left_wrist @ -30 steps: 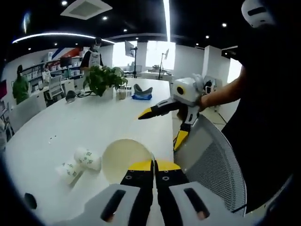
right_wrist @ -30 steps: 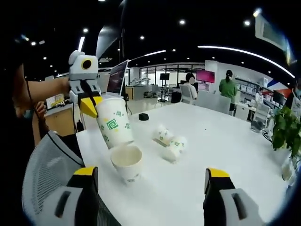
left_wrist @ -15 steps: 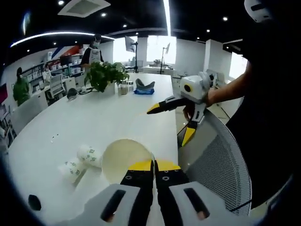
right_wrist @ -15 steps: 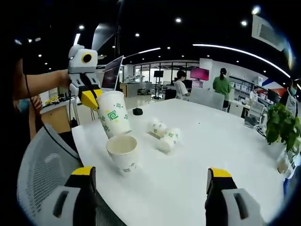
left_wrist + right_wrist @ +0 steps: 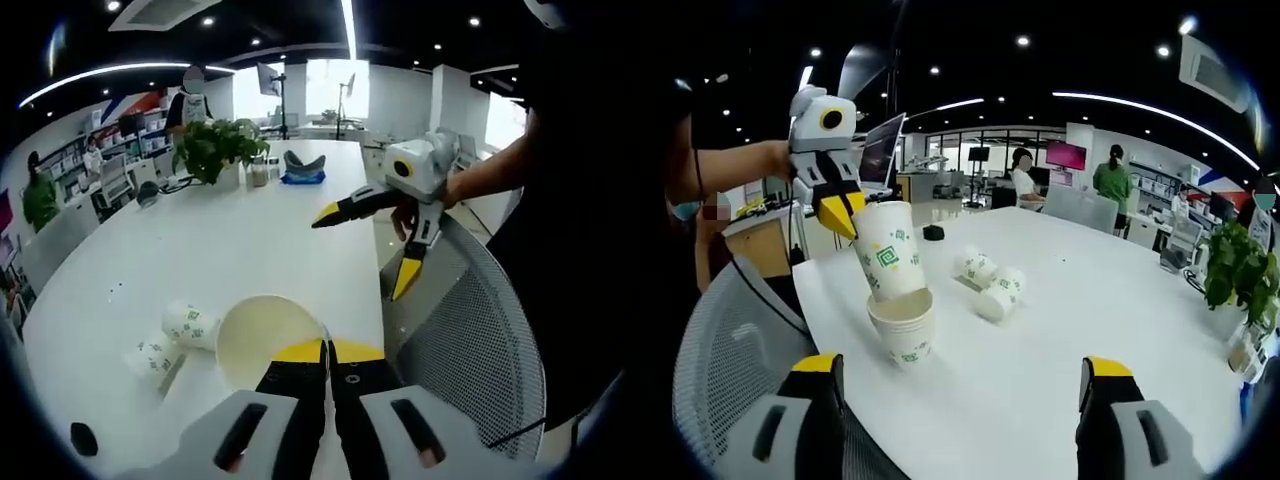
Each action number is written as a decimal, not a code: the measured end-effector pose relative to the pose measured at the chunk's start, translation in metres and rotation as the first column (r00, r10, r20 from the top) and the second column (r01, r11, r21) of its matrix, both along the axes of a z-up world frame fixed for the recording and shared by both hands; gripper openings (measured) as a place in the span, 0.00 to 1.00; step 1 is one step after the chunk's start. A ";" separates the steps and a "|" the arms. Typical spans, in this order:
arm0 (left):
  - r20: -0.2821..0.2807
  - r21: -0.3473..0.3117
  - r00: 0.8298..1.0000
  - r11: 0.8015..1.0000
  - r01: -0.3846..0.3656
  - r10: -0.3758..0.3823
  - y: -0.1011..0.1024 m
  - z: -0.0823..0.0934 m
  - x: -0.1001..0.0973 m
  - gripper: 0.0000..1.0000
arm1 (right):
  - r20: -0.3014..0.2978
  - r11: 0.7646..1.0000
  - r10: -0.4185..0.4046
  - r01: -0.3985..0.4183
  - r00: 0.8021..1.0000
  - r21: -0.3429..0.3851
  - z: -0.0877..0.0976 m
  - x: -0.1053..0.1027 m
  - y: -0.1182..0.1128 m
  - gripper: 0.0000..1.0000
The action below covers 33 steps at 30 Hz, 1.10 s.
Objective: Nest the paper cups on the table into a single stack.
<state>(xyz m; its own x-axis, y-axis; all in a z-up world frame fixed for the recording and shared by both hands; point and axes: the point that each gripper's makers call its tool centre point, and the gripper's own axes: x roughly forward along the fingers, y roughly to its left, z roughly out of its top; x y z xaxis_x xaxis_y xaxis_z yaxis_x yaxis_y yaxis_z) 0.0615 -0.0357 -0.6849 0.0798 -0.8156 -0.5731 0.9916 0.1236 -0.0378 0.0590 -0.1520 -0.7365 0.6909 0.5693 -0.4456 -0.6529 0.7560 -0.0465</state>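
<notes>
Left gripper [image 5: 846, 215] seen upper left of right gripper view, jaws clamped on rim of a tilted paper cup [image 5: 891, 262], its base entering an upright cup [image 5: 903, 327] on the white table [image 5: 1090, 320]. Two more cups [image 5: 990, 283] lay sideways, centre. Right gripper [image 5: 370, 245] spread wide, holding nothing.

a potted plant [image 5: 214, 148] on the white table [image 5: 250, 240], beside a mesh chair [image 5: 470, 350].
</notes>
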 end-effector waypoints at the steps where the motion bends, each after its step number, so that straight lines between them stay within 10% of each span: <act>1: 0.001 0.008 1.000 1.000 0.004 -0.004 -0.001 -0.002 0.000 0.00 | 0.000 1.000 0.000 0.000 1.000 0.000 0.000 0.000 0.000 1.00; 16: 0.010 0.135 0.998 0.989 0.058 -0.060 -0.011 -0.029 -0.001 0.00 | -0.003 1.000 0.004 -0.004 1.000 -0.009 -0.003 -0.001 0.001 0.99; 33: -0.129 0.066 0.990 0.996 0.066 -0.057 -0.027 -0.046 -0.002 0.01 | -0.016 1.000 0.015 -0.016 1.000 -0.017 -0.008 -0.001 0.001 0.97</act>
